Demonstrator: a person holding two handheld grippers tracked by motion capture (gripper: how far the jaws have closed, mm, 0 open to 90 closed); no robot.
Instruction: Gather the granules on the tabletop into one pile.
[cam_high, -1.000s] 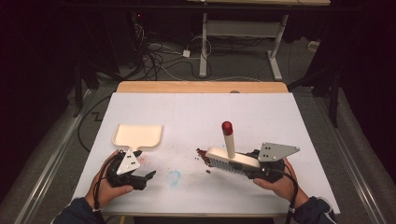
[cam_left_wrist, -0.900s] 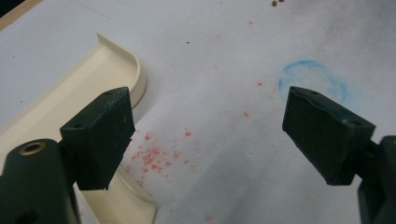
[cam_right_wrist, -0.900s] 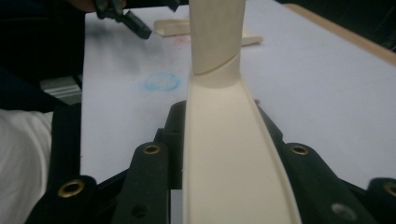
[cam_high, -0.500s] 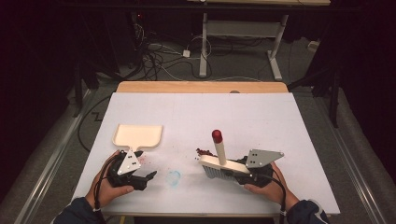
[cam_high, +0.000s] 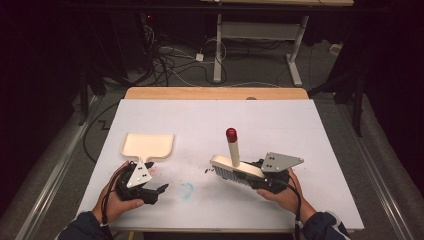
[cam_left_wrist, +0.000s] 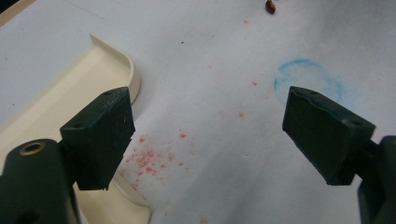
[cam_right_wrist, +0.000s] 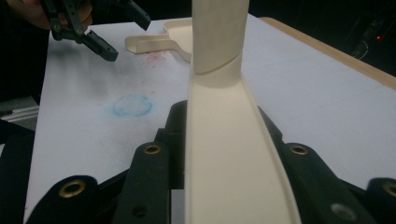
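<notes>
Right hand-held gripper (cam_high: 250, 176) is clamped on the cream plastic brush (cam_high: 235, 167) w/ grey bristles, at the back end of its block. The brush sits low over the white-covered worktop (cam_high: 300, 130), right of centre, bristles down. Can't tell if the bristles touch the surface. Its stubby handle w/ a red cap (cam_high: 231, 134) sticks up from the block. In the right gripper view the block fills the middle between the two jaws, and the handle is cut off at the top edge, cap out of frame.

Left hand-held gripper (cam_left_wrist: 205, 140) is open, jaws wide apart, nothing between them. It hovers near the front left of the worktop, just beside the cream plastic dustpan (cam_high: 148, 145). The pan's handle end is partly covered by the gripper's grey plate in the high view.

Faint red crumbs (cam_left_wrist: 152, 158) are scattered next to the pan's edge; too small to say what they are. A smudged blue ring mark (cam_high: 186, 190) lies between the two grippers. Dark specks (cam_high: 207, 171) by the brush tip are hard to make out.
</notes>
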